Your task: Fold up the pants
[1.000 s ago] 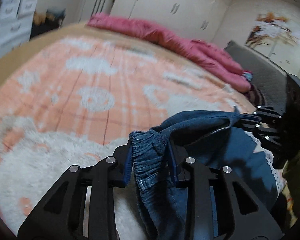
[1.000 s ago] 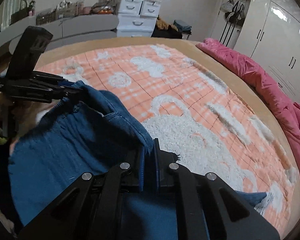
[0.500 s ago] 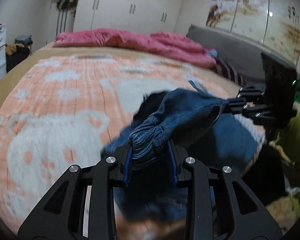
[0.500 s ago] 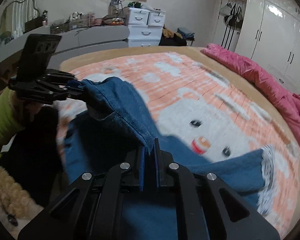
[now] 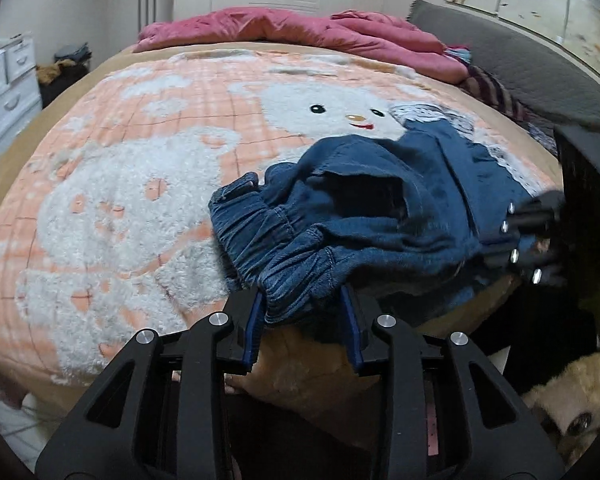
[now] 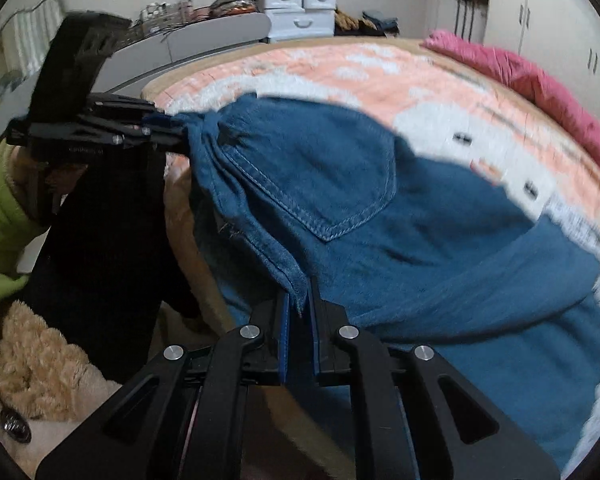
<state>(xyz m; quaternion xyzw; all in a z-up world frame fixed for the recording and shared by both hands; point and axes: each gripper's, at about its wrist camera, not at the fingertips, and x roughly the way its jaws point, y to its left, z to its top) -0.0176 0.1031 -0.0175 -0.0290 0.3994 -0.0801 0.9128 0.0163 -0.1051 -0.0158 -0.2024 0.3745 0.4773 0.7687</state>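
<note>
Blue denim pants [image 5: 384,216] lie at the near edge of the bed, on the orange-and-white plush blanket [image 5: 140,184], waistband held up by the 2 grippers. The left gripper [image 5: 305,322] has the gathered elastic waistband between its jaws, which are opening. The right gripper [image 6: 299,312] is clamped nearly closed on a thin waistband edge beside the back pocket [image 6: 320,176].

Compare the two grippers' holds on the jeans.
The left gripper, its jaws opening, has the bunched elastic waistband of the jeans between them; the right gripper pinches a thin flat edge. Left jaws stand wider; right jaws are almost together. Both hold the same jeans.
</note>
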